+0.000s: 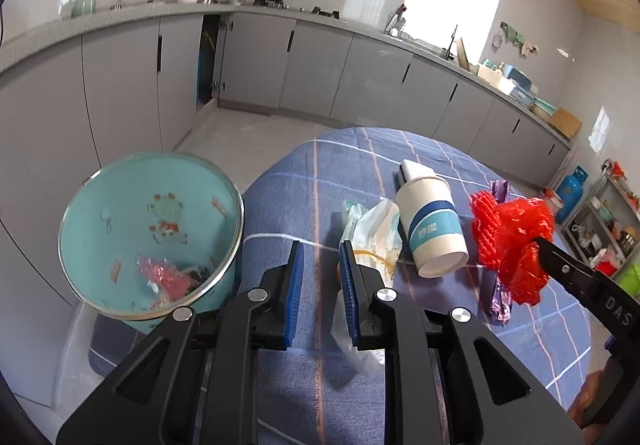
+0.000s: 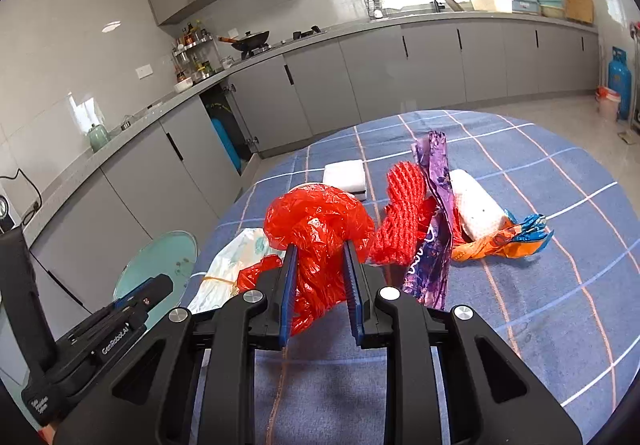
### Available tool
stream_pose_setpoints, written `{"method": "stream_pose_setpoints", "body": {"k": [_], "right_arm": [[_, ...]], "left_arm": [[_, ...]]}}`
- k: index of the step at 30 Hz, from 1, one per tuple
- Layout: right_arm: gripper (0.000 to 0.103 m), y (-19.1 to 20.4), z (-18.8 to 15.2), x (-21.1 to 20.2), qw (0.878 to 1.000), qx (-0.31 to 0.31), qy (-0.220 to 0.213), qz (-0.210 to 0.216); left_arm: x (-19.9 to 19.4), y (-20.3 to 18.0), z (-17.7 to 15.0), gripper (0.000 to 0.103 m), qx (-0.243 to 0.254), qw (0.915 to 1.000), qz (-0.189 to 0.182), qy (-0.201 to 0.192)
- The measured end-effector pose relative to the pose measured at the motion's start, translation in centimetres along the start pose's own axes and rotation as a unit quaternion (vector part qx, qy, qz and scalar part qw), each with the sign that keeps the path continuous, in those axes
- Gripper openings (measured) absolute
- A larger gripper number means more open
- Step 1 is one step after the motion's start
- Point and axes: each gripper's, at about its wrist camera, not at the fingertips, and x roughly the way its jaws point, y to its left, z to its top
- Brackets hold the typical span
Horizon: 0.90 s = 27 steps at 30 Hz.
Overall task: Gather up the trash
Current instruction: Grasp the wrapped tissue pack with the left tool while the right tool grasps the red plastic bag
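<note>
My right gripper (image 2: 320,245) is shut on a crumpled red plastic bag (image 2: 320,225), which hangs above the blue checked tablecloth (image 2: 520,325). The left wrist view shows that bag (image 1: 524,241) at the right, on the right gripper's fingertips (image 1: 540,245). My left gripper (image 1: 322,245) is shut with nothing between its pads, above the table's near left edge. Beside the table, low on the left, stands a teal trash bin (image 1: 120,205) with some red and clear trash inside. A white paper cup (image 1: 434,225) lies on its side beside a white wrapper (image 1: 376,229).
A red foam net (image 2: 400,213), a purple wrapper (image 2: 434,213), a white paper roll (image 2: 476,209) and an orange and blue wrapper (image 2: 500,241) lie on the table. A white pack (image 2: 345,175) sits farther back. Grey kitchen cabinets (image 1: 312,73) run behind.
</note>
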Motion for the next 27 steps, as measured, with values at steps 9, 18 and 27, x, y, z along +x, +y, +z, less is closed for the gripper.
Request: {"method": "stream_pose_setpoints", "body": {"k": [9, 18, 27], "right_arm": [[0.023, -0.6, -0.7, -0.2, 1.0, 0.008, 0.011, -0.008], [0.023, -2.4, -1.0, -0.6, 0.999, 0.031, 0.01, -0.019], [0.023, 0.7, -0.6, -1.2, 1.0, -0.004, -0.003, -0.002]], "left_arm": [[3.0, -2.1, 0.2, 0.06, 0.028, 0.9989, -0.013, 0.034], [5.1, -3.5, -1.1, 0.028, 0.063, 0.996, -0.005, 0.063], [0.6, -1.4, 0.6, 0.027, 0.039, 0.9992, 0.003, -0.002]]}}
